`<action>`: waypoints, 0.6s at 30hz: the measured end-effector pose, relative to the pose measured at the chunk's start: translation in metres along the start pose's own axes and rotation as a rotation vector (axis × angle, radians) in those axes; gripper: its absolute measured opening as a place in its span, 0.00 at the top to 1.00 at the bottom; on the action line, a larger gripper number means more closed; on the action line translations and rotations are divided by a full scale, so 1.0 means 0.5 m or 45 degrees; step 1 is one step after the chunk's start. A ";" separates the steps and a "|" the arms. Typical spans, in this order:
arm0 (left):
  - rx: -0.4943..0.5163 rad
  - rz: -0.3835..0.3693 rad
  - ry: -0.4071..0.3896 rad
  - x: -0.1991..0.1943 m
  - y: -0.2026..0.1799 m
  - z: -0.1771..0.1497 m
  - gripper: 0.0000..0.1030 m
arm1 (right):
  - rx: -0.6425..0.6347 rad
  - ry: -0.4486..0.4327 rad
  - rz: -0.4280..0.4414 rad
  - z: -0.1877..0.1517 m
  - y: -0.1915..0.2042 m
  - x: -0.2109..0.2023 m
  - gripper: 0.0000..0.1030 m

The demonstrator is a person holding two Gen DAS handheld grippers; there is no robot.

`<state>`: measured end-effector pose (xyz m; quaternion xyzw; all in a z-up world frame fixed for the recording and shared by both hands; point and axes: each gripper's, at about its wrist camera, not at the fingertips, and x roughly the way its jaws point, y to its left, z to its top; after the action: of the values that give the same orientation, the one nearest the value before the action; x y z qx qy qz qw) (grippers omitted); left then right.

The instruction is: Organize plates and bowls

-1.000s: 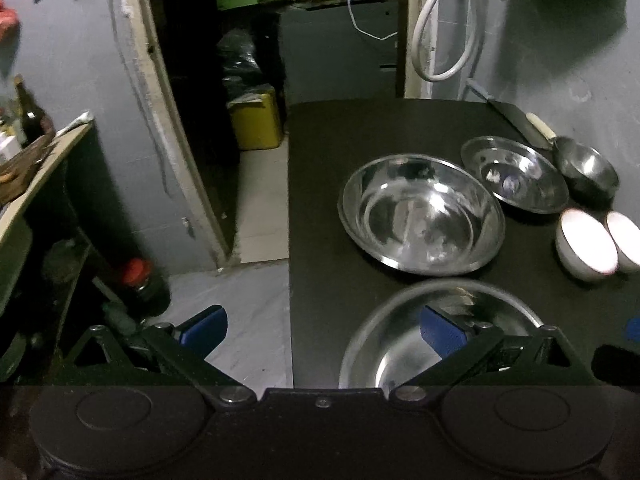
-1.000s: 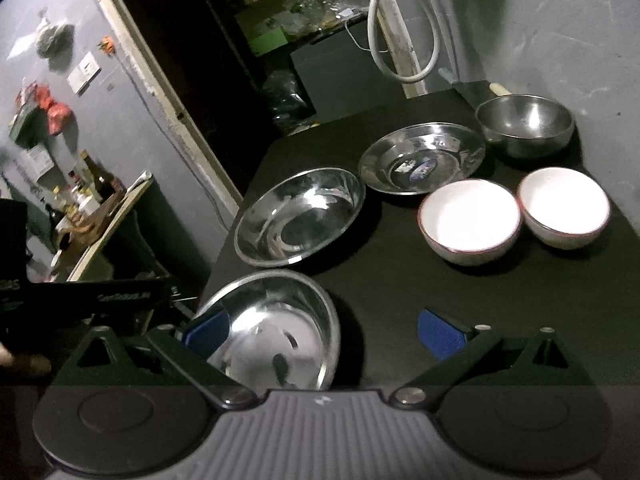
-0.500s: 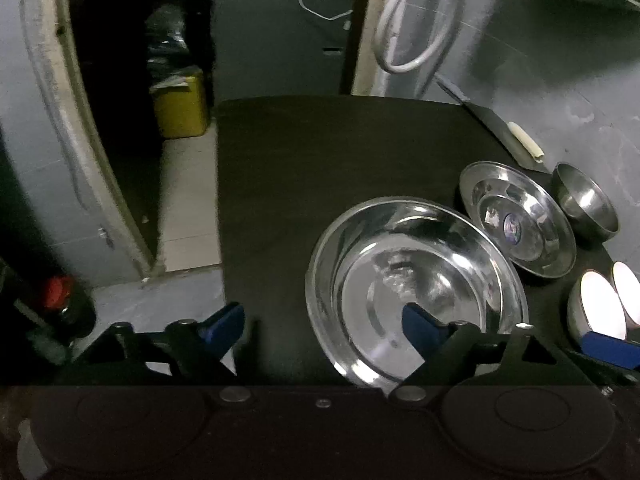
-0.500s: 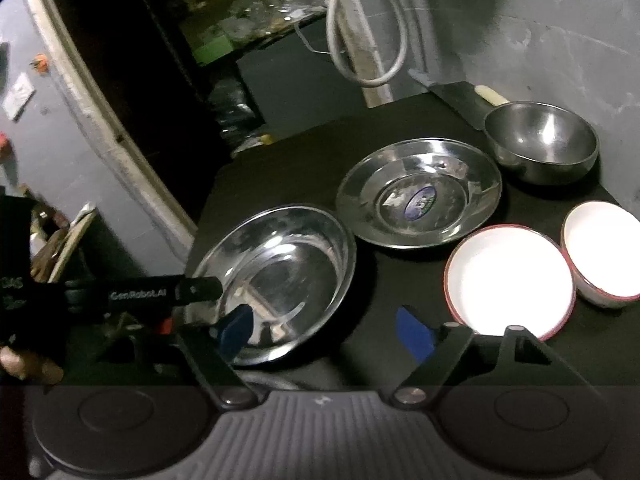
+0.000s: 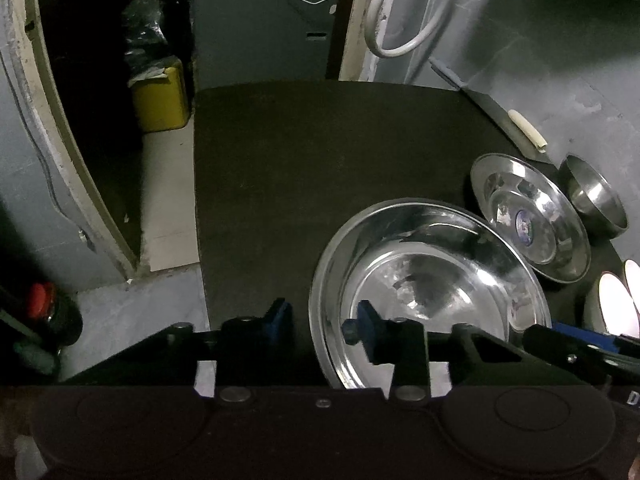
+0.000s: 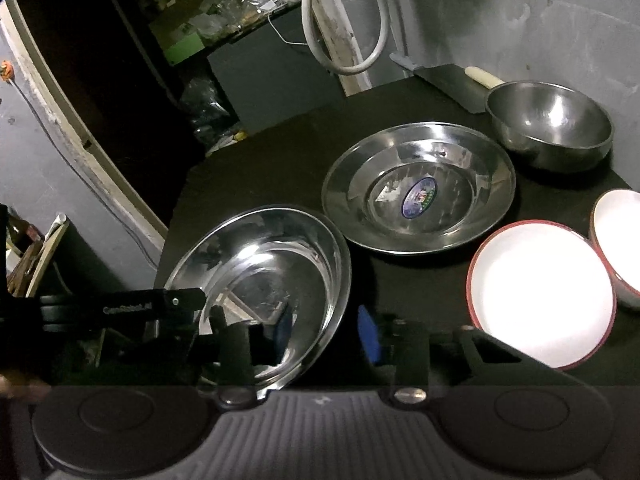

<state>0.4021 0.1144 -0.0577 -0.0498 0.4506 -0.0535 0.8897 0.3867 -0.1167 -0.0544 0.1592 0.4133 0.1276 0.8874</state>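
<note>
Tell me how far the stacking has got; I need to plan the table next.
Nothing looks stacked yet. In hand: the left gripper and right gripper are closing across opposite rims of the large steel basin, not yet clamped. Left: the stickered plate, steel bowl and two white bowls sit separately.

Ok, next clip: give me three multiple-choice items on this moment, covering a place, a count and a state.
1. The stickered steel plate sits:
A. between the large basin and the small steel bowl
B. inside the basin
C. on the floor

2. The white bowls number:
A. one
B. two
C. four

3. The white bowls are:
A. stacked
B. upside down
C. upright, side by side

Answers:
1. A, the right wrist view shows basin, plate and bowl in a diagonal row.
2. B, two red-rimmed bowls show at the right.
3. C, both white insides face up, next to each other.
</note>
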 end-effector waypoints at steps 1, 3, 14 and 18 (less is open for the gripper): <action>-0.002 -0.008 -0.001 0.000 0.001 0.000 0.70 | 0.000 0.003 0.001 0.000 -0.001 0.002 0.66; -0.004 -0.019 -0.002 0.001 0.002 -0.001 0.79 | -0.003 0.008 0.004 -0.001 -0.001 0.004 0.75; -0.021 -0.019 -0.014 -0.008 0.005 -0.009 0.87 | -0.015 0.010 0.009 -0.003 -0.005 0.001 0.84; -0.040 -0.029 -0.049 -0.031 0.007 -0.013 0.87 | -0.021 -0.019 0.036 0.000 -0.007 -0.017 0.84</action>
<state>0.3881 0.1195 -0.0497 -0.0700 0.4336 -0.0557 0.8967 0.3818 -0.1230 -0.0499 0.1586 0.4032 0.1424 0.8899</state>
